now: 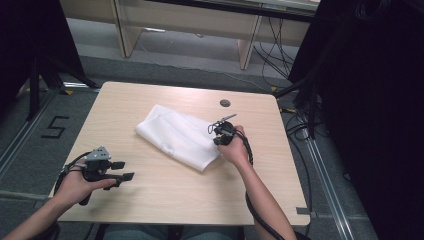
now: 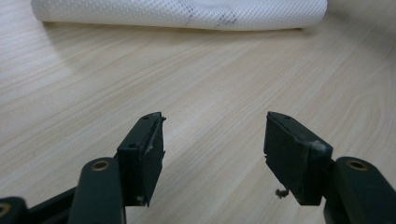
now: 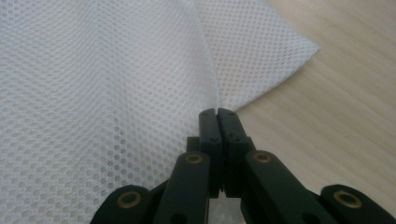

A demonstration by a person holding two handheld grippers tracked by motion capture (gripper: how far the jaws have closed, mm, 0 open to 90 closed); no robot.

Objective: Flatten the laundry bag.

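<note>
White mesh bag (image 1: 179, 136) (flat on table (image 1: 150, 200)), right tool (image 3: 217, 114) pinching its edge, left tool (image 2: 215, 144) gaping, empty.

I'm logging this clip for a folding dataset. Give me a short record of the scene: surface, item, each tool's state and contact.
surface: light wooden table
item: white mesh fabric, folded, lying flat near the table's middle
right tool: shut, pinching an edge of the fabric, which lifts slightly there
left tool: open, nothing between the jaws, over bare table, apart from the fabric
other: small round dark cap near the far edge
</note>
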